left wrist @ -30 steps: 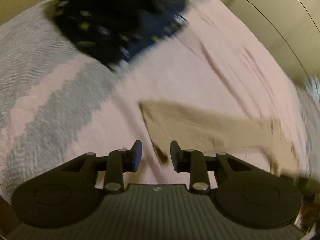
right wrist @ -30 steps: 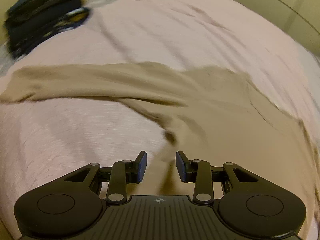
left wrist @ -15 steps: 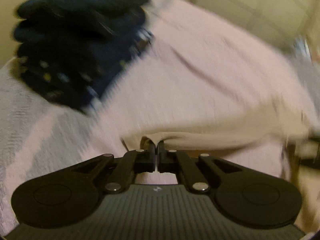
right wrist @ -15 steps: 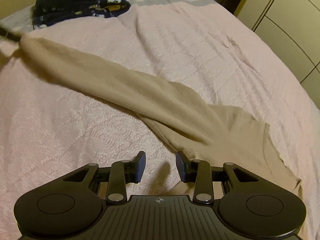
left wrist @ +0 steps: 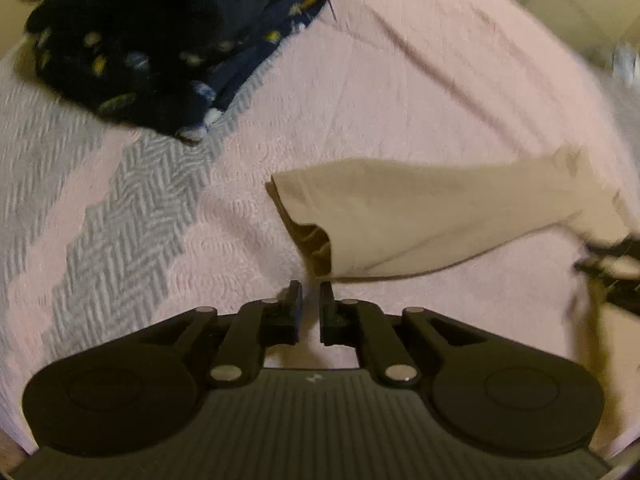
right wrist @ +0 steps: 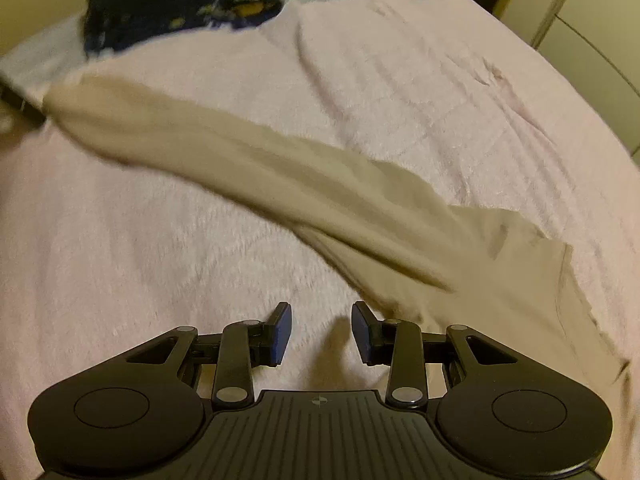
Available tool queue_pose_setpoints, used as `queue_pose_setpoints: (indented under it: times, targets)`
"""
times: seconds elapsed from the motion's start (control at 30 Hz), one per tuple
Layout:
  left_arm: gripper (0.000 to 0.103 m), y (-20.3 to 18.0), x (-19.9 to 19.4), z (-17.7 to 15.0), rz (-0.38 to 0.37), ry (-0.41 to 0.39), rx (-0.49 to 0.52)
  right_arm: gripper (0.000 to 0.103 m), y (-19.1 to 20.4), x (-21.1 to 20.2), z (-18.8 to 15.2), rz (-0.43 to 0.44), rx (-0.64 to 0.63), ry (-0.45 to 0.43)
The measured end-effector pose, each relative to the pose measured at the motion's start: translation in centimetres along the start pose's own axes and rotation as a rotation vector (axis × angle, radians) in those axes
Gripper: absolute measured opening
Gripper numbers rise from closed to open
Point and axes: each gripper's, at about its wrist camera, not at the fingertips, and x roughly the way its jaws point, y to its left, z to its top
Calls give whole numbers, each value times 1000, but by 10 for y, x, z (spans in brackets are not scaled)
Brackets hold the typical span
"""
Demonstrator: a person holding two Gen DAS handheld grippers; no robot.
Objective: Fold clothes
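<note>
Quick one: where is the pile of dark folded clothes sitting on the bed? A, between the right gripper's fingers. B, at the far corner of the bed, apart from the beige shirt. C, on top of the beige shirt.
B: the dark pile lies at the far corner of the bedspread, with bare cover between it and the beige shirt.

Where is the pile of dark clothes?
The pile of dark clothes sits top left in both views, on the pink bedspread, beyond the beige sleeve.

garment [left wrist: 440, 216]: beige | bedspread [left wrist: 400, 80]: pink, grey herringbone | pile [left wrist: 152, 40]: navy, yellow-spotted
</note>
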Motion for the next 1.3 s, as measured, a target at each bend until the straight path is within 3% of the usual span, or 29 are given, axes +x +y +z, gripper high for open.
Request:
queue_pose_setpoints:
  times: [0.07, 0.13, 0.2, 0.3, 0.4, 0.43, 0.47, 0.53, 0.6, 0.63, 0.67, 0.77, 0.83, 0.97, 1.03, 1.07, 1.13, 1.2, 1.3]
  targets:
    - [14, 11, -14, 4, -31, -52, -94, 36, -9, 0, 3, 40, 97, -2]
    - [25, 14, -18, 11, -37, -107, -142, 36, -27, 1, 0, 88, 279, 9]
    - [29, 18, -17, 20, -47, -145, -189, 36, -48, 5, -9, 123, 502, 10]
    - [29, 27, 9, 32, -79, -139, -271, 36, -84, 10, -34, 209, 941, -51]
    - [25, 31, 34, 38, -87, -128, -292, 36, -106, 16, -66, 301, 1344, -140]
    - [17, 29, 37, 39, -93, -129, -270, 36, -110, 20, -76, 322, 1452, -166]
    - [3, 27, 39, 39, -93, -128, -240, 36, -112, 23, -83, 335, 1541, -187]
    - [2, 21, 41, 42, -83, -141, -179, 36, -112, 32, -93, 354, 1654, -212]
    - [1, 13, 37, 48, -49, -189, -118, 35, -109, 40, -91, 358, 1674, -206]
    - [1, 10, 33, 52, -30, -223, -94, 30, -108, 42, -87, 348, 1654, -193]
    - [1, 8, 29, 57, -11, -265, -76, 9, -107, 44, -81, 321, 1610, -168]
    - [1, 3, 30, 70, 25, -322, -35, 2, -107, 44, -69, 257, 1504, -145]
    - [1, 0, 32, 78, 47, -351, -10, 2, -106, 45, -64, 242, 1467, -137]
    - [5, -4, 68, 81, 114, -256, 47, 2, -102, 50, -56, 216, 1422, -99]
    - [8, 2, 68, 81, 94, -259, -4, 3, -103, 49, -52, 213, 1391, -79]
    - [19, 5, 64, 80, 83, -263, -34, 6, -104, 48, -50, 214, 1378, -72]
    - [27, 13, 50, 74, 61, -273, -94, 11, -106, 43, -47, 224, 1359, -71]
    - [27, 20, 32, 60, 23, -262, -138, 24, -110, 39, -48, 244, 1362, -77]
    - [27, 32, 10, 33, -8, -234, -241, 31, -108, 37, -53, 264, 1400, -83]
